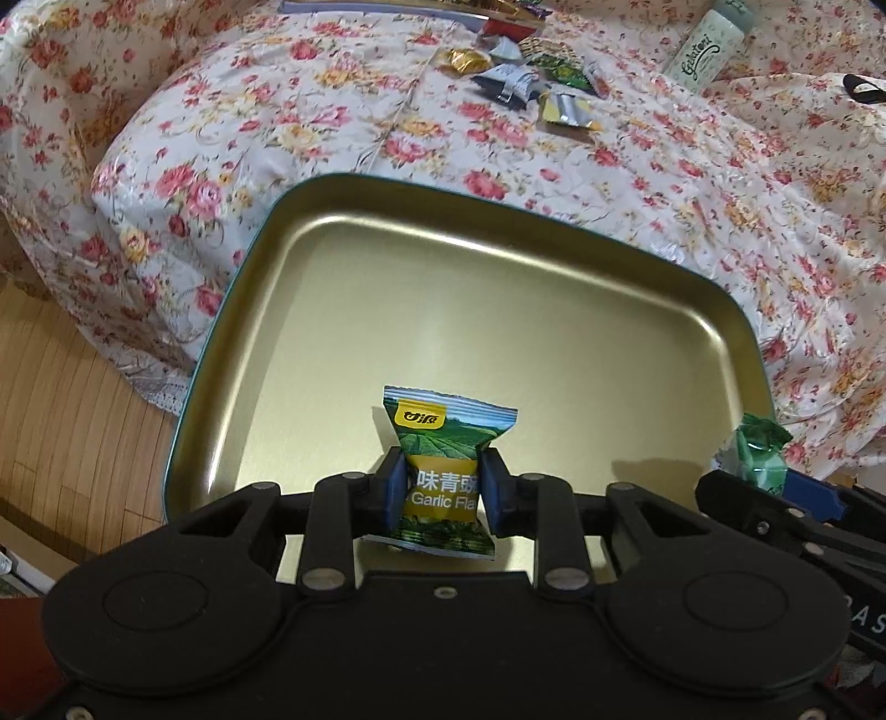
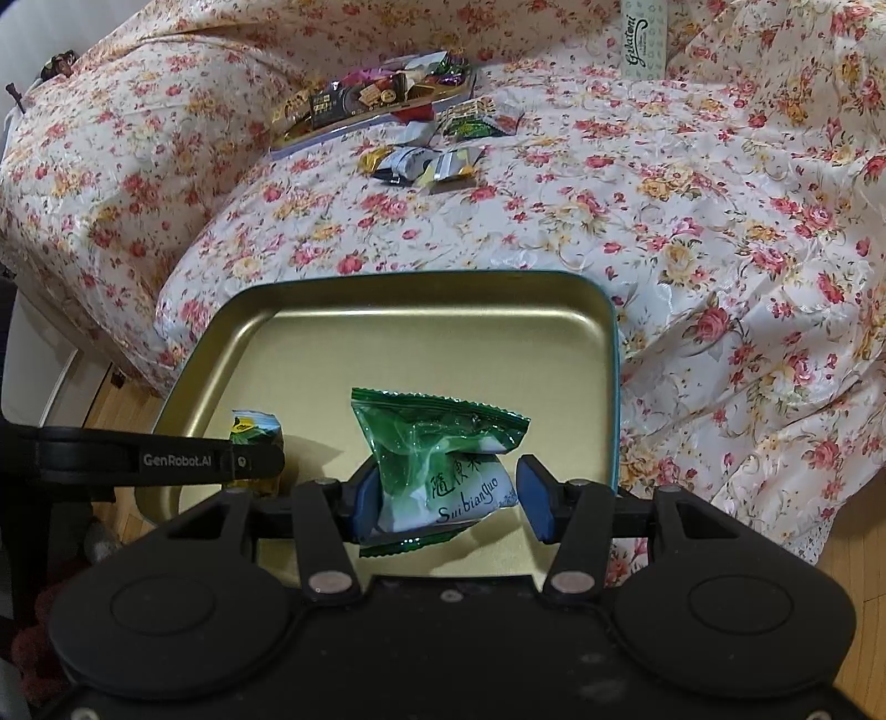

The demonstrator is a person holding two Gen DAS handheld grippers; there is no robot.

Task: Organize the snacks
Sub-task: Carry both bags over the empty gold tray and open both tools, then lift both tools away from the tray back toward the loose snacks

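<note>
My left gripper (image 1: 443,493) is shut on a green and yellow garlic pea packet (image 1: 446,443) and holds it over the near part of a gold tin tray (image 1: 498,310) with a teal rim. My right gripper (image 2: 451,498) has its jaws around a green and white Suibianguo packet (image 2: 443,459); the left pad touches it and the right pad stands slightly off. That packet also shows at the right edge of the left wrist view (image 1: 761,454). The pea packet shows in the right wrist view (image 2: 255,437). The tray (image 2: 443,343) is otherwise bare.
The tray lies on a floral bedspread (image 1: 609,194). A loose pile of wrapped snacks (image 2: 426,160) and a second tray full of snacks (image 2: 376,99) lie farther back. A pale Gelatoni bottle (image 1: 703,47) lies at the back right. Wooden floor (image 1: 66,399) is at the left.
</note>
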